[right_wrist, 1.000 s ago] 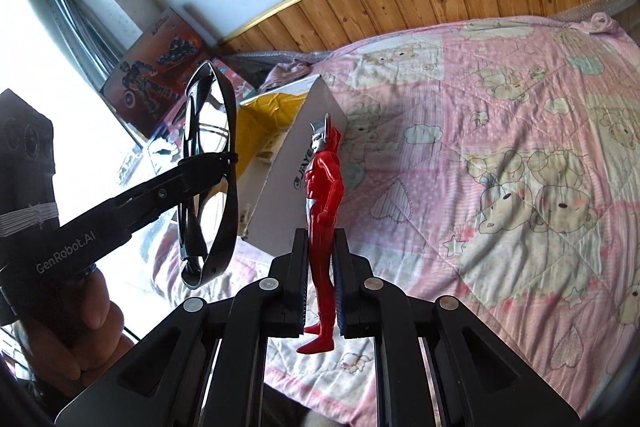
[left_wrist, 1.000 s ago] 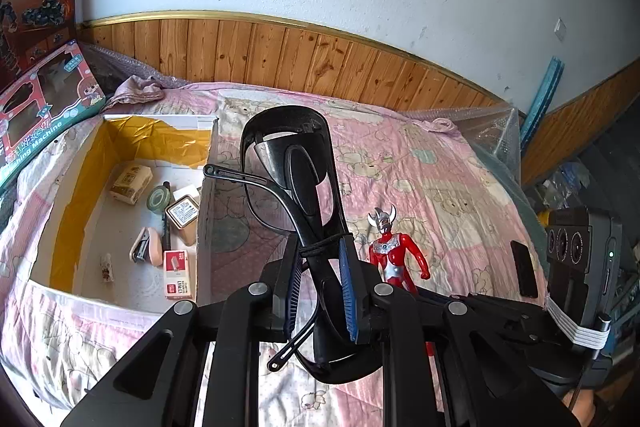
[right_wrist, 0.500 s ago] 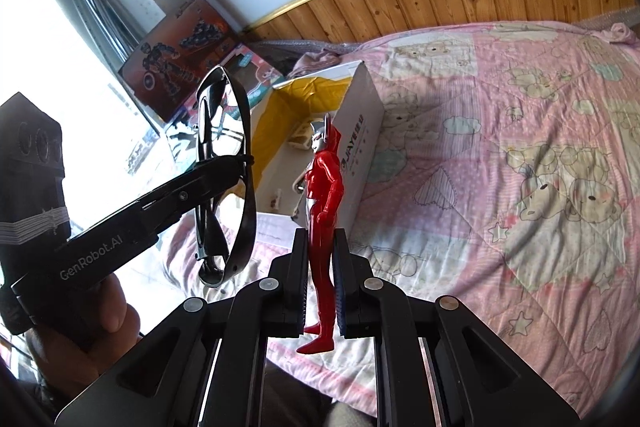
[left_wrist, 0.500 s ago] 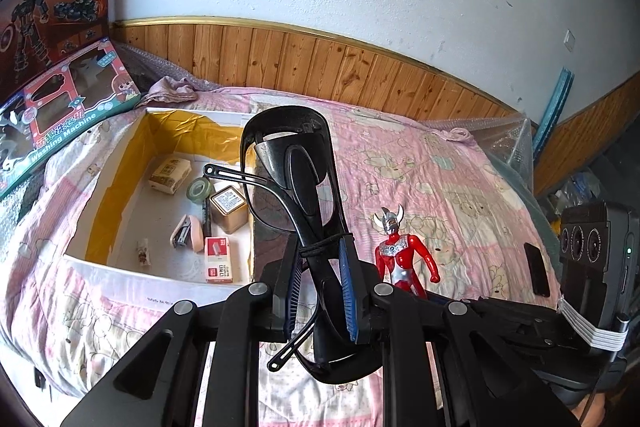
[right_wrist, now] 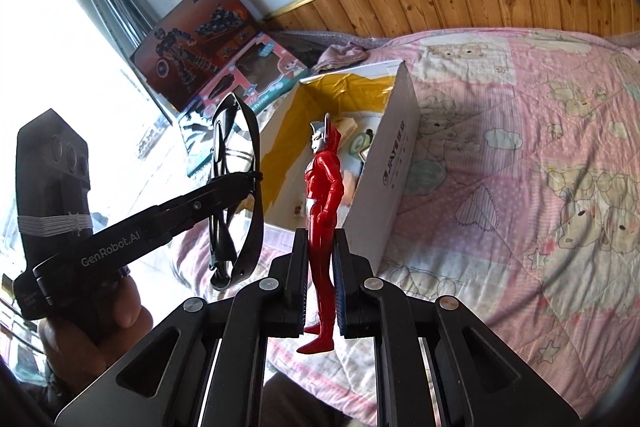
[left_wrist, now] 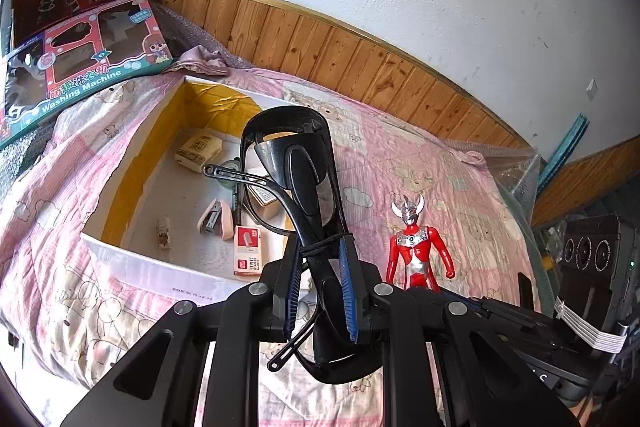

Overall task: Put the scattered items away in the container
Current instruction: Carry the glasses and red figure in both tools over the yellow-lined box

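The left hand-held gripper (left_wrist: 320, 287) is pinching a pair of black goggles (left_wrist: 298, 187) by the frame, holding them in the air above the near edge of the white cardboard box (left_wrist: 132, 259) lying on the bed (left_wrist: 420, 163). The right hand-held gripper (right_wrist: 320, 283) is clamping a red toy figure (right_wrist: 324, 211) at the legs, upright, just off the box's right wall. The goggles are probably light and stiff, but their lens looks smooth and scratch-prone, so the frame is the better place to grip; the loose arm could snag on the box rim. The figure looks like hard, slick plastic, and its legs or waist are giving the firmest hold. The goggles are hiding part of the box floor, where a stapler (left_wrist: 218, 221) and a few small cartons are lying; their labels are too small to read.
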The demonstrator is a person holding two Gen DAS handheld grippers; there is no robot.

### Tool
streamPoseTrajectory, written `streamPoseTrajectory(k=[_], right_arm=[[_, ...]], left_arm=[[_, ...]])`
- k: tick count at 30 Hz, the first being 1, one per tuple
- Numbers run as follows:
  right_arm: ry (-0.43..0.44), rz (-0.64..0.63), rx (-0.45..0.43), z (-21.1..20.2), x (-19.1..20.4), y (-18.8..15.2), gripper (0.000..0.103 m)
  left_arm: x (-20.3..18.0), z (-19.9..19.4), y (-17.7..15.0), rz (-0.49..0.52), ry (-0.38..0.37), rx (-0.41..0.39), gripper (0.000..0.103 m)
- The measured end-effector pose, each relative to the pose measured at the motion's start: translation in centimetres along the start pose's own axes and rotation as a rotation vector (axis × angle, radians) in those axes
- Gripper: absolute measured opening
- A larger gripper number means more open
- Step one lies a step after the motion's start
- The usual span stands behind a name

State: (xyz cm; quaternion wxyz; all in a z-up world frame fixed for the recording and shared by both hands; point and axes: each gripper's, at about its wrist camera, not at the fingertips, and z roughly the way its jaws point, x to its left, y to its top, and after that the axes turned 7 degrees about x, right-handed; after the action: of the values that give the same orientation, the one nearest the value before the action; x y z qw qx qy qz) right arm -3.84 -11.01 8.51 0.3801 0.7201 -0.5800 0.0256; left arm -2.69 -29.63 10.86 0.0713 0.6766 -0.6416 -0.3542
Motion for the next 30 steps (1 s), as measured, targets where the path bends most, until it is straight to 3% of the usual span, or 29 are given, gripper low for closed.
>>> streamPoseTrajectory(k=[15,30], right_arm=[[0.039,-0.058,0.018,2.2,2.4,4.2,0.012],[0.064,-0.085,0.081,6.5,4.2,8.2,0.012]], left_arm=[[5.1,-0.8,3.4,-0.056,0.086,-0.037,0.019],[8.3,0.3,6.8,-0.086,0.123,-0.032,0.019]])
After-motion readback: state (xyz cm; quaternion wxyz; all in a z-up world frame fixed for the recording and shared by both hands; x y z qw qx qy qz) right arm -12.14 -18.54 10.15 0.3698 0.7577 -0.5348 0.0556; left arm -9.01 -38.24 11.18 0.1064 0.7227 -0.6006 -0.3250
